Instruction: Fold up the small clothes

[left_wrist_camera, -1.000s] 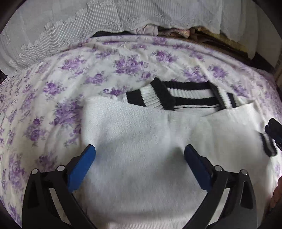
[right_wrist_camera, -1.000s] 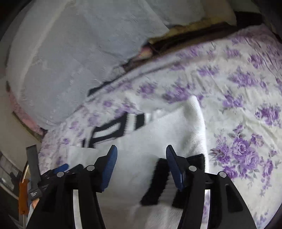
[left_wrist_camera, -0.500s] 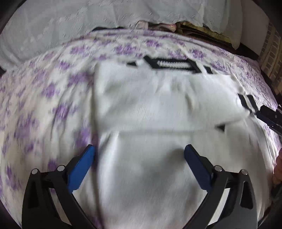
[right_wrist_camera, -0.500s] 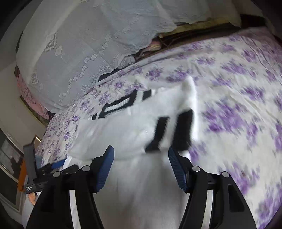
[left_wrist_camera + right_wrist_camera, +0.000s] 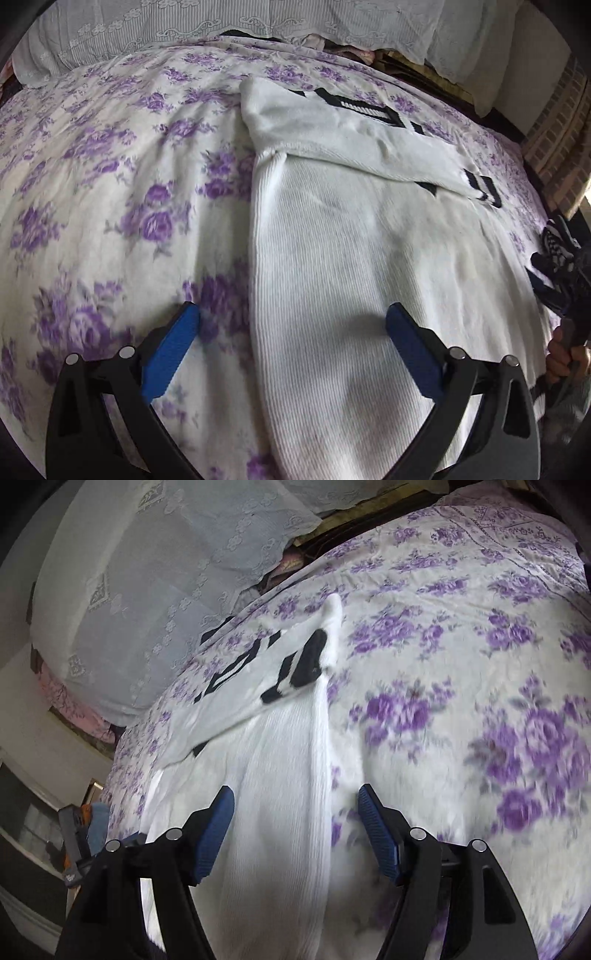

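Both claws, left claw (image 5: 291,332) and right claw (image 5: 295,819), gape empty above the sweater (image 5: 351,258).

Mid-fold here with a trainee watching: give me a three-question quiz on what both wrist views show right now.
1. True or false: the left gripper is clamped on the white sweater.
2. Which lies folded across the sweater's upper part? A) a sleeve with a black-striped cuff B) a towel C) a sock
3. Fill in: the sweater rests on a bedspread printed with ____ flowers.

Key:
1. False; both it and the right gripper stand open, the right's jaws having just been opening, pressing on nothing.
2. A
3. purple
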`<state>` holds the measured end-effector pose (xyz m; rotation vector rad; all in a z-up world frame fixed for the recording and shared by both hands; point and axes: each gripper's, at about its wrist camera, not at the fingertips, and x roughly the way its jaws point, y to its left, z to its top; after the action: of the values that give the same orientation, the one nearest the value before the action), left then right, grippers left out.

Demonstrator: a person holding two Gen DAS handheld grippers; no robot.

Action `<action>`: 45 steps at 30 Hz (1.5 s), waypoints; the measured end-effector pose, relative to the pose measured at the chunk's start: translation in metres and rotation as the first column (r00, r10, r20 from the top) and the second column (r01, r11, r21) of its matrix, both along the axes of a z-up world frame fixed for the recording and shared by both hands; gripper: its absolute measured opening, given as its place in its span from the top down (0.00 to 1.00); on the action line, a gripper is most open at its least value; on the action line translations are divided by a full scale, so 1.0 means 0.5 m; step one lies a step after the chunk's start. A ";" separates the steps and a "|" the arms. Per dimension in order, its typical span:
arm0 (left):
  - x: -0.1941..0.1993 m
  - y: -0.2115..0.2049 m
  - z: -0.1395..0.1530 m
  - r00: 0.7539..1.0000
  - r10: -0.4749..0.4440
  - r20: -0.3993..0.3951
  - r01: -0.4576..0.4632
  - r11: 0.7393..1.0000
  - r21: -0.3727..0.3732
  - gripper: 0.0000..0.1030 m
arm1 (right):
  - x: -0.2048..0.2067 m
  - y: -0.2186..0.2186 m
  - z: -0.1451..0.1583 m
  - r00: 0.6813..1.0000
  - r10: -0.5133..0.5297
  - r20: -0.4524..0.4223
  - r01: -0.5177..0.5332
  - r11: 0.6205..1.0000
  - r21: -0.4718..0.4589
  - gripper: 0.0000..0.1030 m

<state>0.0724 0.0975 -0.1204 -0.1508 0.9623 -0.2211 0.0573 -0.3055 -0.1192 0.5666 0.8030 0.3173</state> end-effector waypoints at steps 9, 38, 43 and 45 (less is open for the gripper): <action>-0.080 0.002 -0.001 0.992 -0.129 -0.008 0.126 0.981 -0.148 0.05 | -0.081 0.022 -0.004 0.991 0.135 0.014 -0.136 0.989 0.050 0.32; -0.148 -0.004 -0.018 0.948 -0.315 -0.043 0.253 0.829 -0.500 0.16 | -0.187 0.076 -0.020 0.937 0.348 -0.015 -0.337 0.916 0.217 0.51; -0.142 -0.025 -0.011 0.940 -0.340 -0.017 0.284 0.811 -0.511 0.30 | -0.174 0.099 -0.019 0.932 0.363 -0.018 -0.352 0.914 0.200 0.51; -0.147 0.002 -0.022 0.945 -0.325 -0.026 0.253 0.781 -0.571 0.57 | -0.183 0.085 -0.023 0.933 0.359 -0.007 -0.348 0.907 0.237 0.51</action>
<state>-0.0014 0.0985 -0.1313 -0.5688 1.0196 -0.7954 -0.0341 -0.2632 -0.1307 0.6488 0.9247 0.7425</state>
